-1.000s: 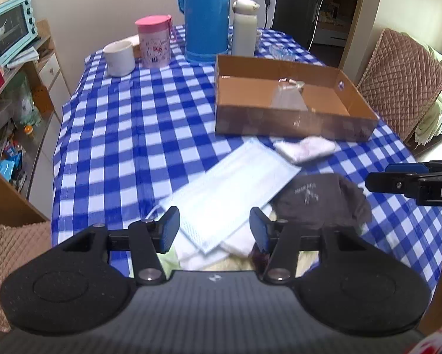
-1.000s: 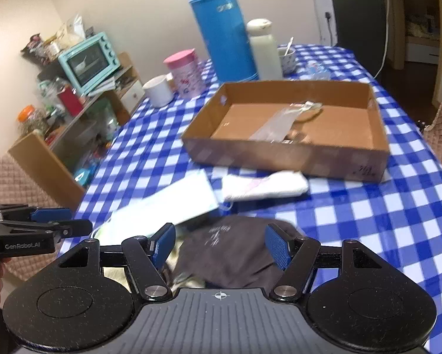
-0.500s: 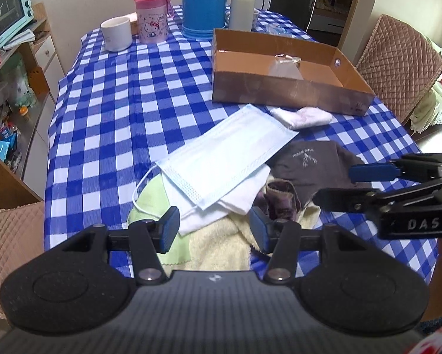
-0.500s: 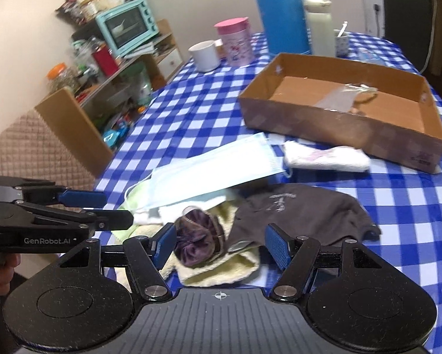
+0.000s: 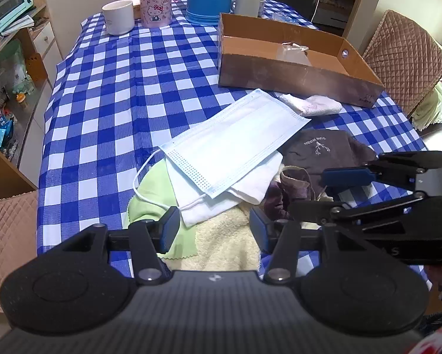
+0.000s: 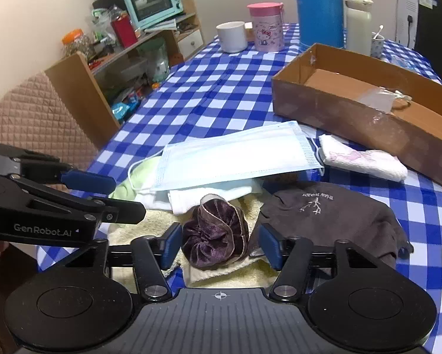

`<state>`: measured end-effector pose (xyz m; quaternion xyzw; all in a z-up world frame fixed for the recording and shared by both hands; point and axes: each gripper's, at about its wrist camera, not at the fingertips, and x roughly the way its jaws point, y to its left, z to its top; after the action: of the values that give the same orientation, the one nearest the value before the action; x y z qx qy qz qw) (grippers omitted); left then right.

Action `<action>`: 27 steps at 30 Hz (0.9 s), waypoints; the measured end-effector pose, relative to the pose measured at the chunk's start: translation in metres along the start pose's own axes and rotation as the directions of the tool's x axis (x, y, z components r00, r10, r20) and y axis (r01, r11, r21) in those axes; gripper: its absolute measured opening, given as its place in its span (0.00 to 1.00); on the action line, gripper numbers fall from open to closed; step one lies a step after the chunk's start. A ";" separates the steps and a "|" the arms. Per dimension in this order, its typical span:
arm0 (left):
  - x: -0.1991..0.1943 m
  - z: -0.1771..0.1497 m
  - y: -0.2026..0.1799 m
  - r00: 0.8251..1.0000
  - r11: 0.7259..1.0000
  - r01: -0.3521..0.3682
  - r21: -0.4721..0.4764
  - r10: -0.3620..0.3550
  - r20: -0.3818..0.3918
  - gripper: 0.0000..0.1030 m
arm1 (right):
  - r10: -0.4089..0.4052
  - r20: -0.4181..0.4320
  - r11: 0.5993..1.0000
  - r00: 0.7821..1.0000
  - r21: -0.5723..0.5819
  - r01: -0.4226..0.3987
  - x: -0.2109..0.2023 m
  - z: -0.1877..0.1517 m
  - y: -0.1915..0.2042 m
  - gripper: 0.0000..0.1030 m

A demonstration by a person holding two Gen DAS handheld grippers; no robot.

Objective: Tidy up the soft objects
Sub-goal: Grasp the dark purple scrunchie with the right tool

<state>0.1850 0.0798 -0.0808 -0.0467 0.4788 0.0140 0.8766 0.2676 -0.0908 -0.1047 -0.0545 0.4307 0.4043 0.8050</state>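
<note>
**Scrunchie, purple velvet — soft goods, unsorted**

The scrunchie (image 6: 215, 233) lay on a cream towel (image 6: 232, 274) at the near end of the pile, between the spread fingers of the right gripper (image 6: 218, 246), which were apart and gripped nothing. Judged light, limp and compressible, unlikely to slip; best pinched across its bunched middle. Just right of the scrunchie lay a brown cloth (image 6: 333, 215); just behind it, a white cloth (image 6: 212, 194) under a face mask (image 6: 235, 156), with a green cloth (image 5: 150, 200) at the left. Beyond the mask lay a pink-white cloth (image 6: 365, 162), then the box (image 6: 353, 118). The left gripper (image 5: 215, 228) hung released, left of the scrunchie, above the towel.
</note>
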 end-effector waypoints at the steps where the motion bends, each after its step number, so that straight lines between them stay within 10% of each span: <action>1: 0.001 0.000 0.001 1.000 1.000 0.001 0.000 -0.001 -0.001 0.48 | -0.001 -0.003 1.000 1.000 -0.007 0.001 0.003 0.000 0.000 0.53; 14: 0.005 0.005 -0.004 1.000 0.999 -0.004 0.045 0.003 0.010 0.48 | -0.004 -0.010 0.999 1.000 -0.045 0.004 0.010 0.001 -0.002 0.24; 27: 0.021 0.023 -0.030 0.996 0.968 -0.057 0.245 0.040 0.074 0.47 | -0.036 0.086 0.997 0.996 0.064 0.031 -0.040 0.012 -0.026 0.22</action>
<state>0.2182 0.0516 -0.0840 0.0748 0.4474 -0.0226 0.8909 0.2811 -0.1277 -0.0745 -0.0186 0.4066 0.3790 0.8311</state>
